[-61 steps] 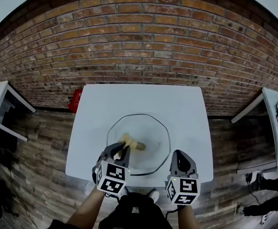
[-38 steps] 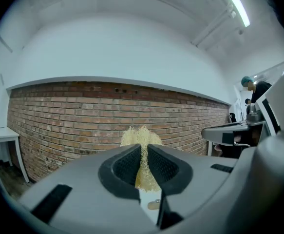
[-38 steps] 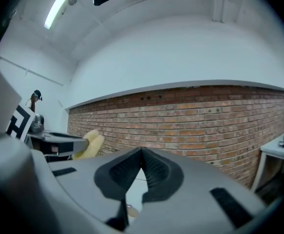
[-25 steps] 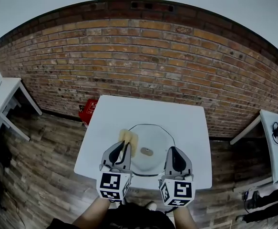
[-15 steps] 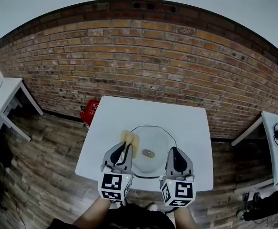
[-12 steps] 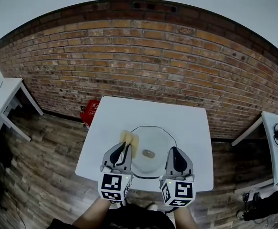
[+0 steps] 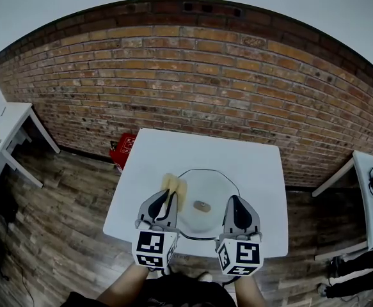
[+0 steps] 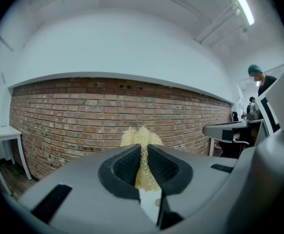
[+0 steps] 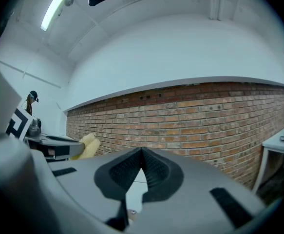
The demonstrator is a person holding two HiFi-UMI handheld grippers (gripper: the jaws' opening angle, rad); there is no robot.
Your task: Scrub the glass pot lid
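Step in hand, as judged: bringing the scrubber down to the lid to scrub it. The left gripper (image 8: 141,152) is pinching a yellow fibrous scrubber (image 8: 141,136), whose tuft stands out past the jaw tips. The right gripper (image 9: 142,155) has its jaws pressed together with nothing between them. Both are held about level over the near edge of the table (image 7: 199,147). Recommendation: tip the left gripper down so the scrubber's free end, not the jaw tips, meets the glass. Work in passes round the knob (image 7: 201,204) and out to the rim. Use moderate pressure only, as the lid probably lies loose on a smooth top and could slide. The right gripper could steady the rim. The lid (image 7: 210,185) is clear glass, round and lying flat on the near middle of the white table, just ahead of both grippers. It has a thin dark rim and a small tan knob at centre. Whether the knob faces up cannot be told, and no soiling on the glass can be made out.
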